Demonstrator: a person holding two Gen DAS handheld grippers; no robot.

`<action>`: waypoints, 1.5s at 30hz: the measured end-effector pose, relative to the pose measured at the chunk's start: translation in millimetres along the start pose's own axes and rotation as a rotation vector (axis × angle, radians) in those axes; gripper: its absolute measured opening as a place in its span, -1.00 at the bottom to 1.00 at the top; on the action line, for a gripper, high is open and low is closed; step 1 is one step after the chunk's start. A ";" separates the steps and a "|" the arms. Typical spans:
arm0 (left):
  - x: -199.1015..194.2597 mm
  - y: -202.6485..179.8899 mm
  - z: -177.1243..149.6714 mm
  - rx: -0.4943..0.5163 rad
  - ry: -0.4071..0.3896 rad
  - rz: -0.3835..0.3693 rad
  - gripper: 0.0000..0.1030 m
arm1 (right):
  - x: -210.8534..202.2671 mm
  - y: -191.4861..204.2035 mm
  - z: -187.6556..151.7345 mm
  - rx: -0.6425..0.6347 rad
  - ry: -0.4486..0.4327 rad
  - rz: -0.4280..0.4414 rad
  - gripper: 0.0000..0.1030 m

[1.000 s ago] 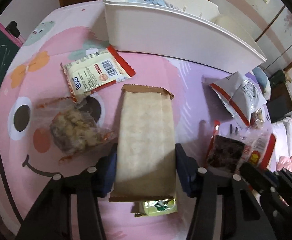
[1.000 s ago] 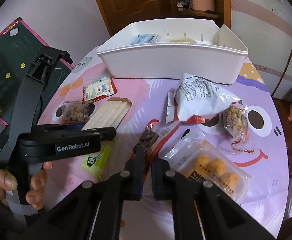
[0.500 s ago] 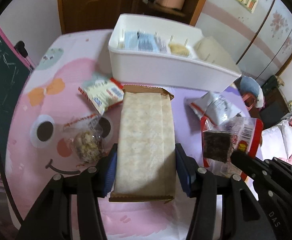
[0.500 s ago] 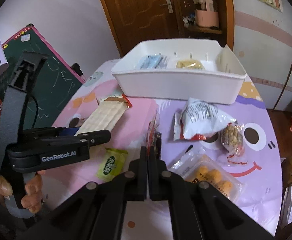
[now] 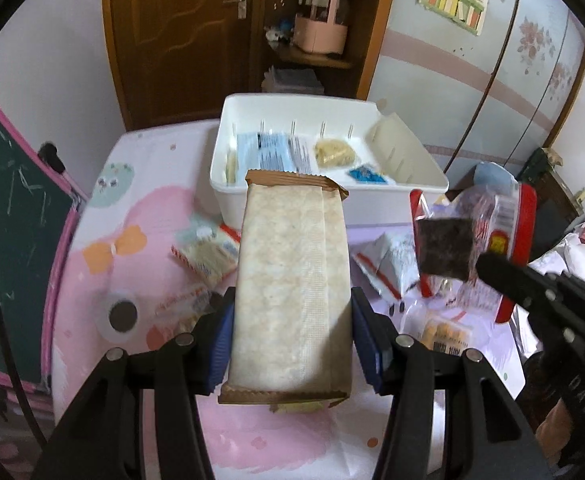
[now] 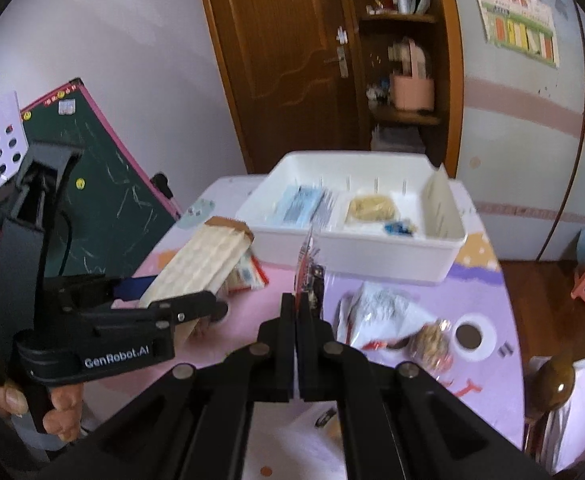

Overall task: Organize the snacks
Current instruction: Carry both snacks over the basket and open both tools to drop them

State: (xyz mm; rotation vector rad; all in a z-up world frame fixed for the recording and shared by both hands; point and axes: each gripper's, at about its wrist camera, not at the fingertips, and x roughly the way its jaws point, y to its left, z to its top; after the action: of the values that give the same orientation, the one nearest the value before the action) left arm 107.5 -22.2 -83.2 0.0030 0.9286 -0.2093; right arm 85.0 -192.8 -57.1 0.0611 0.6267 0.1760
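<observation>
Snacks are in both your grippers above the table (image 5: pixel 140 216): your left gripper (image 5: pixel 292 340) clamps a long tan packet (image 5: pixel 292 288), your right gripper (image 6: pixel 296 320) pinches a red-edged dark snack bag (image 5: pixel 452 248). Beyond, at the far edge, stands the white bin (image 5: pixel 228 176).

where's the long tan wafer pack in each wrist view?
Left wrist: tan wafer pack fills centre, clamped in the left gripper.
Right wrist: same pack at left-centre, angled toward the bin.
Shared landmark: white bin just beyond its far end.
</observation>
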 end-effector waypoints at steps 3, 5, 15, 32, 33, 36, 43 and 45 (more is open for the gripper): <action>-7.0 -5.2 15.1 0.030 -0.027 0.018 0.01 | -5.0 -2.1 19.0 -0.011 -0.040 -0.018 -1.00; -9.9 -8.5 27.4 0.048 -0.042 0.033 0.01 | -7.0 -4.9 31.6 -0.014 -0.066 -0.028 -1.00; -19.4 -17.5 100.5 0.093 -0.135 0.075 0.01 | -10.9 -15.5 98.3 -0.037 -0.205 -0.079 -1.00; 28.4 -28.3 178.2 0.117 -0.167 0.132 0.01 | 61.3 -48.6 161.0 0.015 -0.190 -0.135 -0.99; 34.0 -27.5 181.2 0.112 -0.163 0.132 0.01 | 66.9 -50.8 162.0 0.023 -0.179 -0.137 -0.99; 52.7 -24.3 189.4 0.096 -0.143 0.136 0.01 | 88.0 -57.7 162.9 0.046 -0.133 -0.142 -0.99; 97.9 -15.3 195.2 0.071 -0.082 0.173 0.01 | 133.4 -70.1 150.6 0.082 -0.004 -0.150 -0.99; 104.2 -14.4 194.7 0.077 -0.086 0.195 0.11 | 144.6 -71.5 145.9 0.076 0.044 -0.160 -0.98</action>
State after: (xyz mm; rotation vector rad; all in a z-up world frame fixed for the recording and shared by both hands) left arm 320.0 -72.9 -47.9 0.1536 0.8287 -0.0636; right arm 296.2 -237.3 -30.6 0.0803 0.6787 -0.0010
